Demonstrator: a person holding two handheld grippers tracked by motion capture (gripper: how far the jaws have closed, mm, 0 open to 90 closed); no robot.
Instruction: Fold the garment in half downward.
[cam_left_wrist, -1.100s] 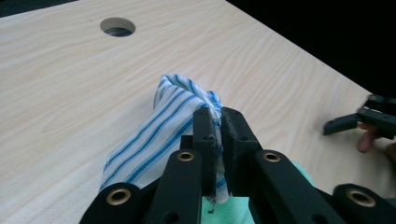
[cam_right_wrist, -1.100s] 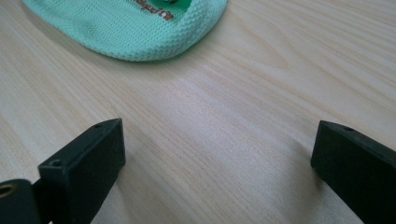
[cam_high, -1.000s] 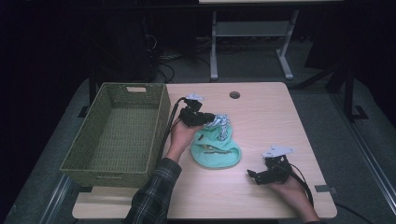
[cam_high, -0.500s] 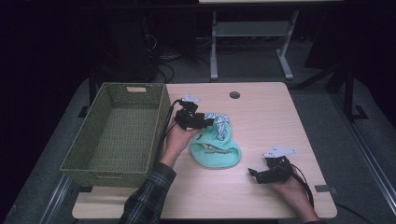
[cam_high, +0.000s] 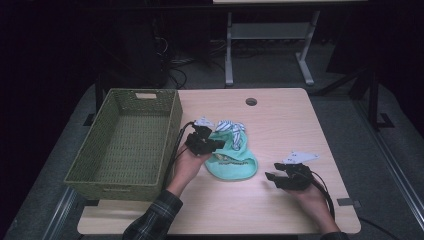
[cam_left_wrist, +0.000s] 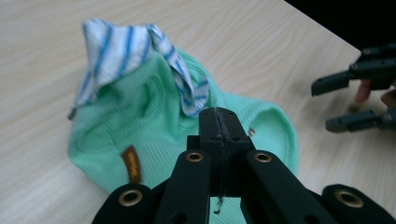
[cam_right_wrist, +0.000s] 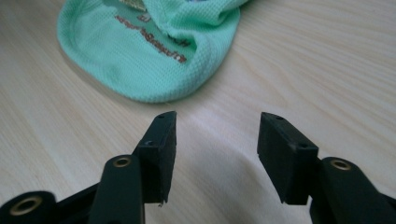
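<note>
A mint-green knit cloth lies flat mid-table, with a blue-and-white striped cloth bunched on its far edge. My left gripper hovers at the green cloth's left edge, jaws pressed shut with nothing seen between them. In the left gripper view its tips sit over the green cloth, just right of the peaked striped cloth. My right gripper rests on the table to the right of the cloth, open. Its jaws point at the green cloth's hem, a short gap away.
A large olive woven basket stands at the table's left, close beside the left hand. A round cable hole sits near the far edge. The right gripper appears at the right of the left gripper view.
The left gripper has drawn back toward the person and slightly left, off the striped cloth. The cloths lie where they were. The right gripper barely shifted.
</note>
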